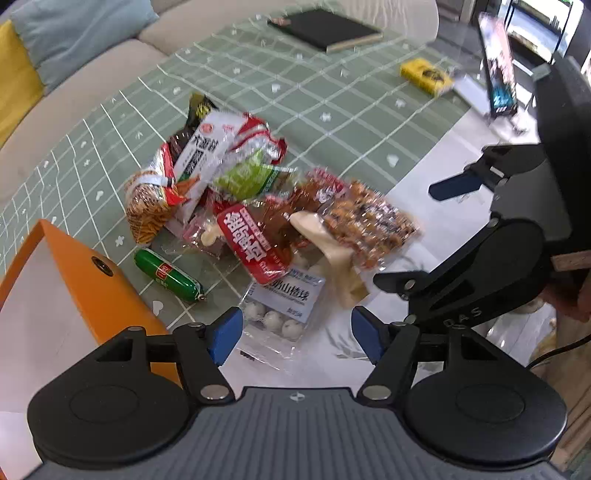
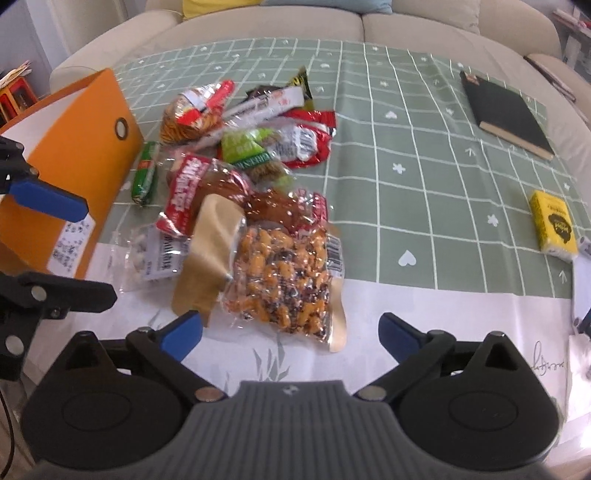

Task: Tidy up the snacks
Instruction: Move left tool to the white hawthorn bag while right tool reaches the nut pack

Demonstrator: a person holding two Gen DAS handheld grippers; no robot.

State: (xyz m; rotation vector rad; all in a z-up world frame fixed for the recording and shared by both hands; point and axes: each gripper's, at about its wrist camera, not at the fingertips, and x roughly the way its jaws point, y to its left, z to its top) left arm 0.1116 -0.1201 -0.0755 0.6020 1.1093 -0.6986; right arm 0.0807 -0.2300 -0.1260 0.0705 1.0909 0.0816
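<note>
A green checked tablecloth (image 2: 424, 177) is filling most of both views, with a sofa (image 2: 277, 22) running across the top of the frame. At the left of the right wrist view an orange box (image 2: 92, 122) is standing open-topped; from the left wrist view, where it sits at lower left, its visible inside is looking bare, so the sorting is probably only beginning. The snack pile (image 2: 240, 177) is lying centre-left, just beside the box, every packet I can see still on the cloth. A black notebook (image 2: 506, 118) is resting upper right and a yellow pack (image 2: 552, 225) at the right edge, both well apart from the pile.

In the pile, a clear nut-mix bag (image 2: 284, 277) is sitting nearest the bottom of the frame, overlapping a beige packet (image 2: 210, 240); a green sausage (image 2: 144, 173) is lying alone between pile and box.

The right gripper (image 2: 291, 332) is hovering over the nut-mix bag, jaws spread wide and gripping nothing. The left gripper (image 1: 297, 328) is likewise standing open and empty above a clear bag of white balls (image 1: 275, 314).

Open cloth is stretching to the right of the pile. The box wall and the two grippers working close together are the tight spots.
</note>
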